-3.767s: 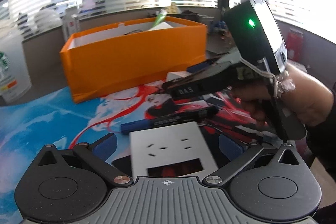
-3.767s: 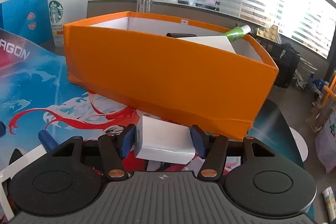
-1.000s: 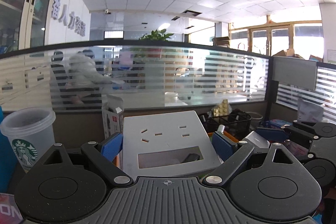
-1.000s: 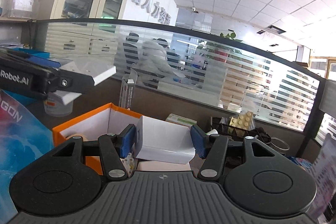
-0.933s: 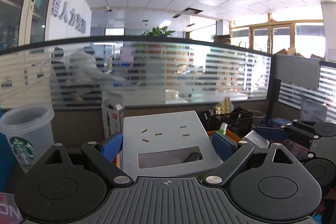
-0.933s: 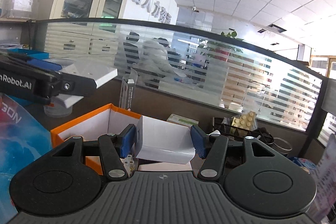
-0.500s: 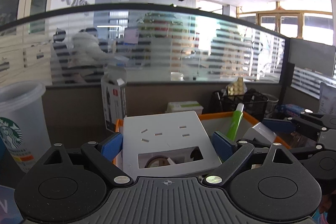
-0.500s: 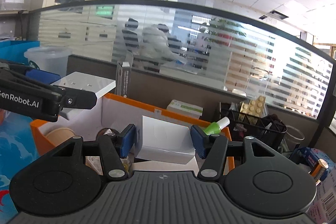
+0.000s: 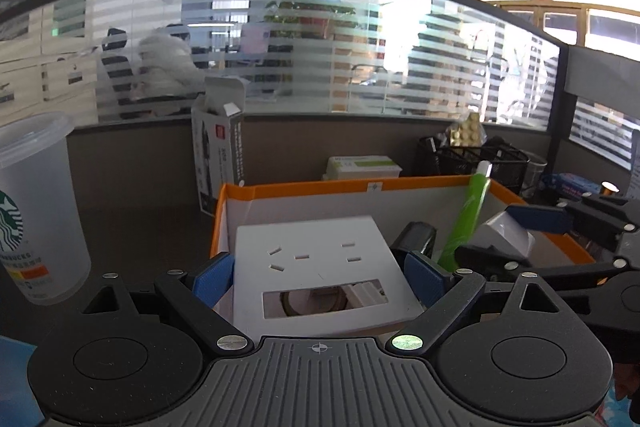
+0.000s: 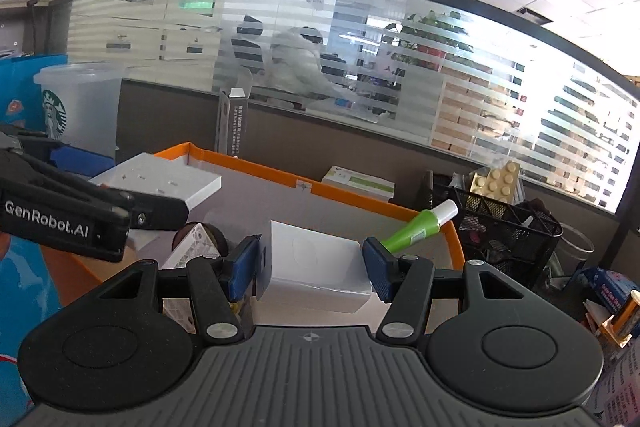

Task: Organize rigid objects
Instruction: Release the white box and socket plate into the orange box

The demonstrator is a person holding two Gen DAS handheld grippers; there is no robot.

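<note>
My left gripper (image 9: 318, 273) is shut on a white wall socket plate (image 9: 320, 267) and holds it over the near left part of the orange box (image 9: 360, 188). My right gripper (image 10: 312, 265) is shut on a white charger block (image 10: 314, 265) over the same box (image 10: 256, 165). The left gripper with its plate (image 10: 160, 181) shows at the left of the right wrist view. The right gripper and its block (image 9: 502, 233) show at the right of the left wrist view. A green tube (image 9: 466, 217) leans in the box; it also shows in the right wrist view (image 10: 416, 225).
A Starbucks cup (image 9: 34, 211) stands left of the box. A tall carton (image 9: 218, 155) and a green-white packet (image 9: 362, 167) stand behind it. A black mesh basket (image 10: 496, 223) is at the right. Other items lie in the box, among them a white cube (image 10: 194, 253).
Both grippers have tilted down and moved over the orange box, so its inside now shows. Both still hold their objects.
</note>
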